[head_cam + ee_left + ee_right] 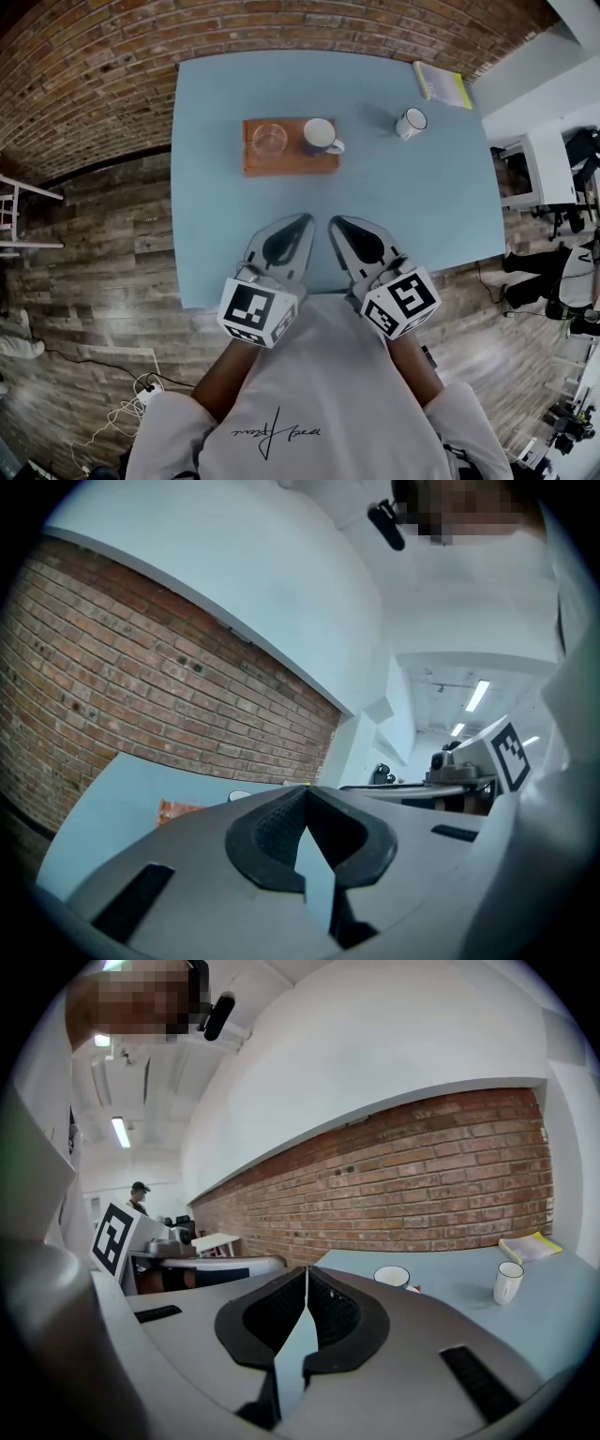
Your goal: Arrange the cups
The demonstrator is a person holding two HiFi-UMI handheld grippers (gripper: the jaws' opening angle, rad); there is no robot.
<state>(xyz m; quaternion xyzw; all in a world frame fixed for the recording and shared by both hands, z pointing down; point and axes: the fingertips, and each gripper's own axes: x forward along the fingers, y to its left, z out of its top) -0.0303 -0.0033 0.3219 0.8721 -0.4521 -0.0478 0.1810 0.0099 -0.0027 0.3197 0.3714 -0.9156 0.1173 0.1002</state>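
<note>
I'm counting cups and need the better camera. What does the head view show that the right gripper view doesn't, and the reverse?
Only the head view: the clear glass on the wooden tray. Only the right gripper view: the ceiling lights. Both: the mug on the tray, the white mug standing apart from it, and the yellow notebook.

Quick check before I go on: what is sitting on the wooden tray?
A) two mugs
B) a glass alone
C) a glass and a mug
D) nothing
C: in the head view the glass and a mug sit side by side on the wooden tray, while the second mug stands apart on the table.
</note>
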